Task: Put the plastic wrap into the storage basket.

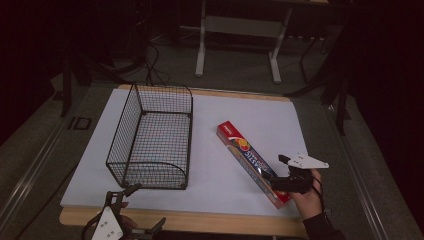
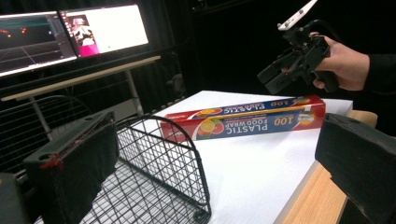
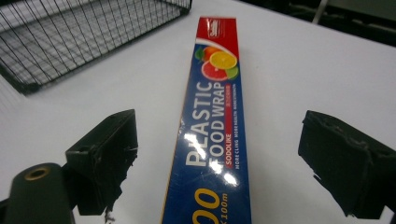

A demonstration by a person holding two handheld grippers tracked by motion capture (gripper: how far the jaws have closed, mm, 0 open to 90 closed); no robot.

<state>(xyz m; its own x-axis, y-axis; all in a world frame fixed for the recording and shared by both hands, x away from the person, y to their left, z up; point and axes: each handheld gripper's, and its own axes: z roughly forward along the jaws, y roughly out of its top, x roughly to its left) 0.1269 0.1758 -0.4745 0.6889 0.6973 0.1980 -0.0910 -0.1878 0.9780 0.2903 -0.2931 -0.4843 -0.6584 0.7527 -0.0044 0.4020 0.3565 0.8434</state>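
Maybe the long plastic wrap box (image 1: 253,162), lying flat on the white table (image 1: 310,130) just right of the wire basket (image 1: 152,137), will tip and slip if the right gripper (image 1: 280,167), jaws wide apart above its near end, pinches only there, while the left gripper (image 1: 132,207) waits open at the table's near edge.

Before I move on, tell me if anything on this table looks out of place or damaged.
Nothing stands out. The plastic wrap box lies flat and intact, slanted on the white board beside the empty wire basket, which stands upright. The right tool is open over the box.
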